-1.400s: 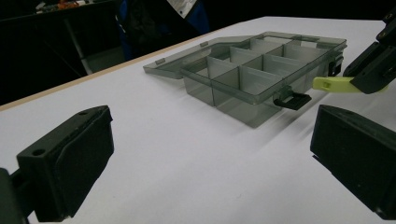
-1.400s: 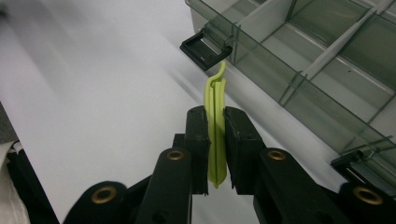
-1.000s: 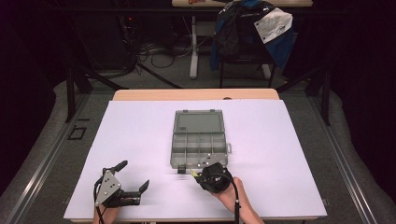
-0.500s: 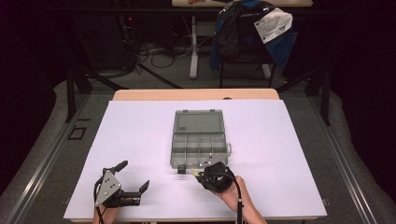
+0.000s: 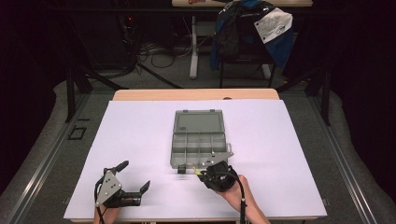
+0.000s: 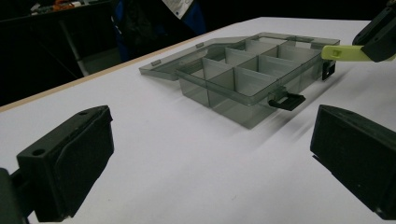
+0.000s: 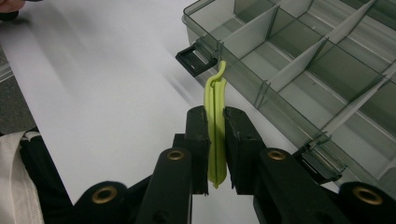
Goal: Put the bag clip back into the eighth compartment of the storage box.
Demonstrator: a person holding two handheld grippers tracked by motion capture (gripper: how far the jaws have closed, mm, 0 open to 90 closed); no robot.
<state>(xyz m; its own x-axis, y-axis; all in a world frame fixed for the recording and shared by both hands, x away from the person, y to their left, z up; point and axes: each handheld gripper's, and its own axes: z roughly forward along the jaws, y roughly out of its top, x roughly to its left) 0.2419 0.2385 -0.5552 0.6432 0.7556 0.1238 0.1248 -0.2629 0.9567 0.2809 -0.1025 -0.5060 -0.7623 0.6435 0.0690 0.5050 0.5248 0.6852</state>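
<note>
A grey see-through compartment box (image 5: 198, 148) lies open on the white table (image 5: 140, 130), its lid (image 5: 198, 122) folded flat behind it. Just in front of its near edge, my right gripper (image 5: 201, 171) is shut on a slim yellow-green plastic lever (image 5: 198, 171). In the right gripper view the lever (image 7: 215, 93) stands between the jaws (image 7: 215, 116), its hooked tip next to the box's black front latch (image 7: 196, 60). My left gripper (image 5: 134, 176) rests at the table's near left, open and holding nothing (image 6: 210, 126). From there I see the box (image 6: 243, 79) and the lever (image 6: 343, 52).
Wide bare white table surrounds the box. Beyond the table's far edge stand a chair draped with blue clothing (image 5: 252, 32), a table leg (image 5: 193, 46) and cables on the floor. Dark floor runs along both sides.
The right gripper with the lever has edged only slightly by the box's front. The left gripper has stayed where it was.
</note>
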